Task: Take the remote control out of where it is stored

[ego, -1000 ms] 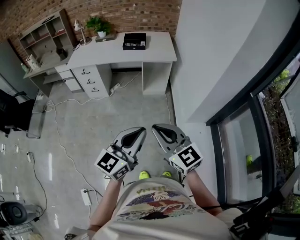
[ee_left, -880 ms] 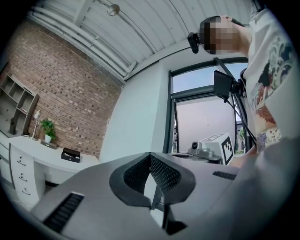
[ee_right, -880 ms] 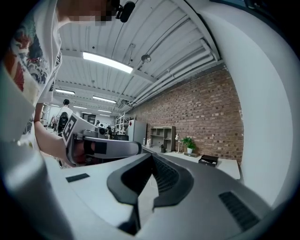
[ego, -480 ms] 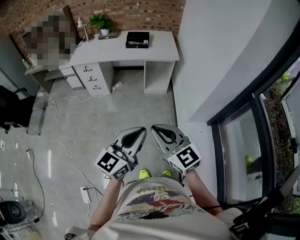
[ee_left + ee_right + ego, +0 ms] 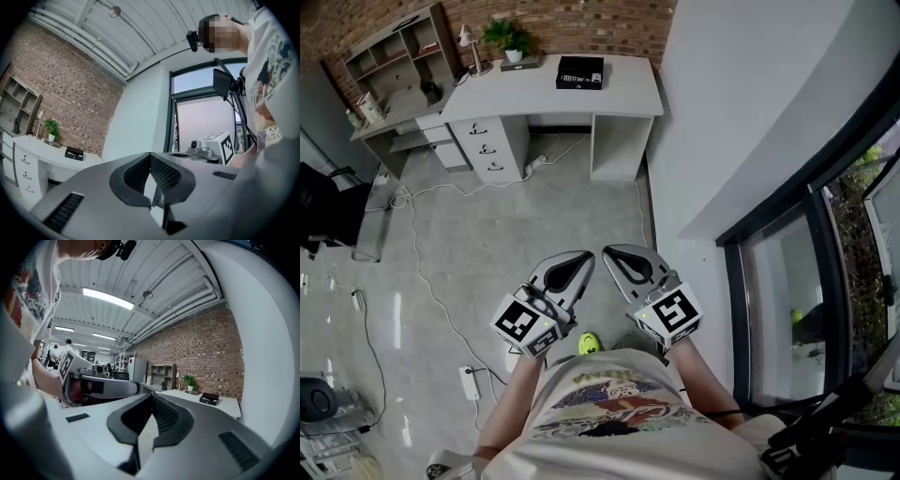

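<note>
Both left gripper point(image 5: 580, 259) and right gripper point(image 5: 613, 254) are shut empty, reckon walking over to the desk point(image 5: 534, 94) comes next.

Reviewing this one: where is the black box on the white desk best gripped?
Likely from above, jaws across the shorter span of the black box: it lies flat and low on the desk, with its sides free. Finer detail is too far to see.

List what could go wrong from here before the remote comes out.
1. A cable and power strip lie on the floor toward the desk: possible trip hazard.
2. No remote shows: it could be in the black box or the drawers.
3. Left gripper and right gripper are shut and empty; they must open before grasping.
</note>
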Demonstrator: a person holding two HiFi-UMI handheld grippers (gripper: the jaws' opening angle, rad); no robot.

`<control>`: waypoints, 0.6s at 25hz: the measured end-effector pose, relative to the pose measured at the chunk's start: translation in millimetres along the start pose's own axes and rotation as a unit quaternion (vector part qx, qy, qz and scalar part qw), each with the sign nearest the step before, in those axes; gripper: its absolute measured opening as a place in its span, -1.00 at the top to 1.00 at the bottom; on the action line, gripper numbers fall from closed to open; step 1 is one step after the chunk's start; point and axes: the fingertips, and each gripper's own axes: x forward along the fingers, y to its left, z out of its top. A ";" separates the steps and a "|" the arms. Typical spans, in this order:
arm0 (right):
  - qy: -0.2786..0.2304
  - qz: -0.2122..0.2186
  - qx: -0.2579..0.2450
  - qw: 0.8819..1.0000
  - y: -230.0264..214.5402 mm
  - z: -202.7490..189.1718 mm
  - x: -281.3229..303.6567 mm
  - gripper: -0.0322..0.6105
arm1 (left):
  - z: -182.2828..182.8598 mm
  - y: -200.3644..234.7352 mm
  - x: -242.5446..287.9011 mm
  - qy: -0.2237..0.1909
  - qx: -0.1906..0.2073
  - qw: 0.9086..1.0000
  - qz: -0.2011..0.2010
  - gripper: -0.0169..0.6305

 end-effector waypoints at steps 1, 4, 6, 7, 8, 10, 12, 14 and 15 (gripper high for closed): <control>0.001 0.000 -0.001 1.000 2.1 0.9 0.5 0.88 | -1.4 0.0 -2.2 0.002 -0.002 1.000 0.000 0.94; 0.004 0.002 -0.005 1.000 4.5 2.7 0.6 0.88 | -5.1 1.0 -5.6 0.002 -0.007 1.000 0.001 0.94; 0.006 0.001 -0.004 1.000 0.2 -0.1 -1.0 0.88 | -8.8 1.4 -2.1 0.002 -0.009 1.000 0.002 0.94; 0.008 0.001 -0.002 1.000 -2.2 -2.5 -1.7 0.88 | -10.7 1.4 -0.5 0.002 -0.011 1.000 0.002 0.94; 0.010 0.001 0.000 1.000 -4.0 -5.0 -2.1 0.88 | -12.5 1.3 0.4 0.002 -0.012 1.000 0.002 0.94; 0.015 0.001 0.005 1.000 -7.3 -9.2 -0.9 0.88 | -15.1 2.4 0.9 0.004 -0.016 1.000 0.006 0.94; 0.017 0.003 0.010 1.000 -11.9 -12.2 3.6 0.88 | -16.2 7.6 3.1 0.007 -0.018 1.000 0.012 0.94; 0.017 0.007 0.012 1.000 -17.8 -13.2 10.3 0.88 | -15.9 15.7 6.9 0.010 -0.016 1.000 0.018 0.94; 0.015 0.009 0.013 1.000 -21.0 -13.3 13.6 0.88 | -15.1 19.6 8.8 0.011 -0.015 1.000 0.022 0.94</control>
